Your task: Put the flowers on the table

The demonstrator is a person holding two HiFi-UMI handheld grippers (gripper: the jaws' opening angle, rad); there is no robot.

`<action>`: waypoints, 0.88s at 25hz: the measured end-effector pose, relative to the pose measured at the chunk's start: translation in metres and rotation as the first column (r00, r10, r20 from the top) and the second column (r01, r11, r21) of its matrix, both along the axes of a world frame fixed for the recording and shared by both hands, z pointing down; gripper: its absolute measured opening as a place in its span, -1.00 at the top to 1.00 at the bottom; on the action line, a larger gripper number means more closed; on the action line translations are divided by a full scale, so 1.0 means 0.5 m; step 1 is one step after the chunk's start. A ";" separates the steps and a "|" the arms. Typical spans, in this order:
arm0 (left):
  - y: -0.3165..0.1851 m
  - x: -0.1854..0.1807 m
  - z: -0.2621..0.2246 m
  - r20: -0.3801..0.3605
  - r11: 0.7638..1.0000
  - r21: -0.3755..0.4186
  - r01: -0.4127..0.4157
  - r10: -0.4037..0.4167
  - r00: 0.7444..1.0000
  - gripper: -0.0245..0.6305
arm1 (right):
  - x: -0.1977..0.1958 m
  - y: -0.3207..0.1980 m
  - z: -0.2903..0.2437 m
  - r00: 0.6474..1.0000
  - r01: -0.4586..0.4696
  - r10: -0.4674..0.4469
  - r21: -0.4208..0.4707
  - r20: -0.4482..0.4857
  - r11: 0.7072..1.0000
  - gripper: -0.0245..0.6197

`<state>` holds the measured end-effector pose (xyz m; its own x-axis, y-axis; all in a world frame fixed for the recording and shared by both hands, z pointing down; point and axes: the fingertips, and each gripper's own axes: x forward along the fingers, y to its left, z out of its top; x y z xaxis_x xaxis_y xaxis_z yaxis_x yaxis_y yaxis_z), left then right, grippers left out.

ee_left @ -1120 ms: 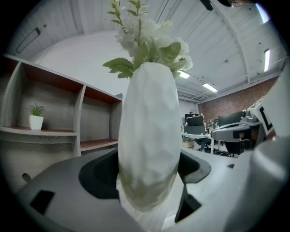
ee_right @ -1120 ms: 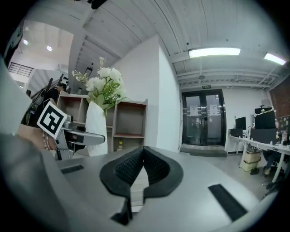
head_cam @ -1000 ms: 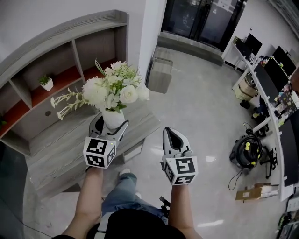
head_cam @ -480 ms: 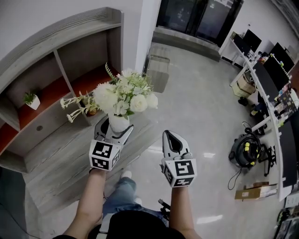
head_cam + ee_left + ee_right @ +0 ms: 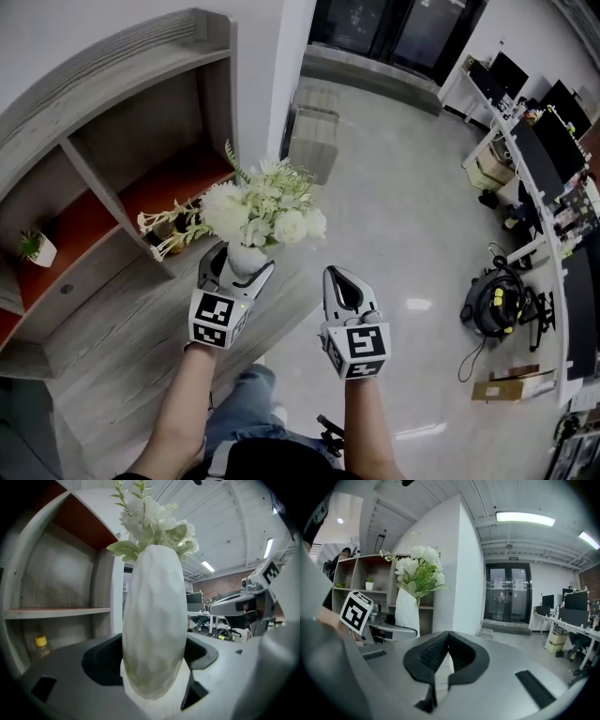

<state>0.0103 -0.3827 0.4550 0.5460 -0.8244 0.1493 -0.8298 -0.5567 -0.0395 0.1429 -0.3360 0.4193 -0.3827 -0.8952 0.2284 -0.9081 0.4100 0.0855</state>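
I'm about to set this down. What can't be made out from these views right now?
- Head view: the foot of the vase, covered by the left gripper and overhung by the flowers.
- Left gripper view: the spot ahead, blocked by the vase. Whether its foot touches the wood surface below cannot be told.
- Left gripper view: the label on the yellow-capped bottle under the shelf, too small and dim.

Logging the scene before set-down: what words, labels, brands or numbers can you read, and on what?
No legible text anywhere.
left gripper, right gripper: square marker patterns only, no letters.
vase: no print.
sign above the door: too small to read.
sheets on the door glass: blurred.
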 end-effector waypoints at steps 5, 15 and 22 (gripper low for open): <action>-0.096 0.010 0.064 -0.004 0.999 -0.013 -0.040 0.040 0.999 -0.23 | -0.014 -0.091 0.054 1.000 0.002 -0.002 -0.024 -0.015 1.000 0.88; -0.178 0.022 0.143 -0.022 0.998 -0.041 -0.055 0.054 0.998 -0.23 | -0.021 -0.143 0.115 1.000 -0.006 0.006 -0.090 -0.006 0.996 0.88; -0.201 0.046 0.215 -0.007 0.996 -0.085 -0.013 0.012 1.000 -0.23 | 0.021 -0.136 0.156 1.000 -0.023 0.021 -0.139 -0.017 0.990 0.88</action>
